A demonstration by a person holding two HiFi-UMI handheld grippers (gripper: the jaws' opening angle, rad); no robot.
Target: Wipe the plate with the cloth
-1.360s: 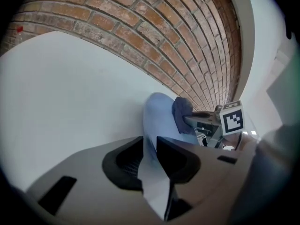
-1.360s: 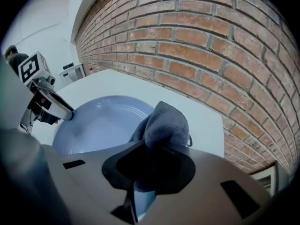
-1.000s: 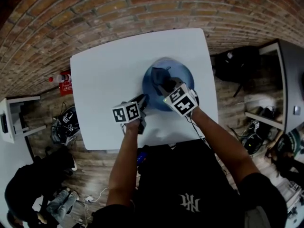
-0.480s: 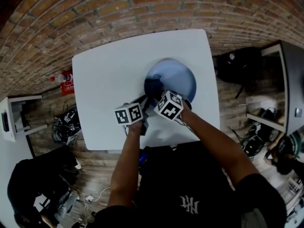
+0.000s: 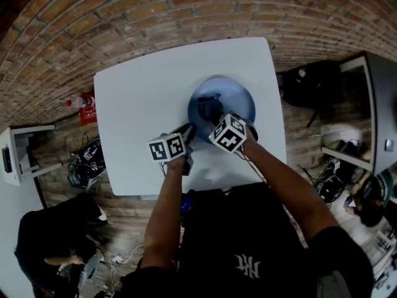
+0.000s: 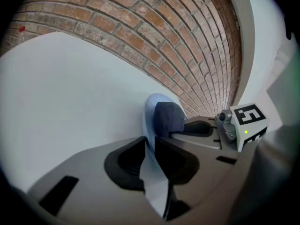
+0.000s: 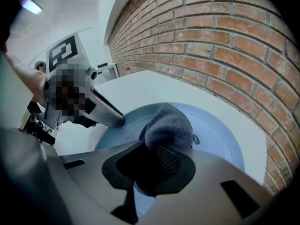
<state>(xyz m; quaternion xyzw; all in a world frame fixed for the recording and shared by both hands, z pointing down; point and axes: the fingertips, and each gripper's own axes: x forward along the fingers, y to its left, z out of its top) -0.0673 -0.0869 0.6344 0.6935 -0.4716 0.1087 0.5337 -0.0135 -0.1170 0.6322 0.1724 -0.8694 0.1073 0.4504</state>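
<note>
White table [image 5: 136,98] beneath brick wall [image 5: 186,11]: I am keeping the left gripper [image 6: 149,146] clamped on the blue plate [image 6: 151,111] rim. My right gripper [image 7: 150,165] is pinching the dark cloth [image 7: 168,125], bunched just ahead of its jaws, inside the plate.

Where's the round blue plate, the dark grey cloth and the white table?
round blue plate [image 7: 221,139]: right gripper view, its bare inside.
dark grey cloth [image 7: 168,125]: right gripper view, its bunched top.
white table [image 5: 142,98]: head view, its bare left part.
</note>
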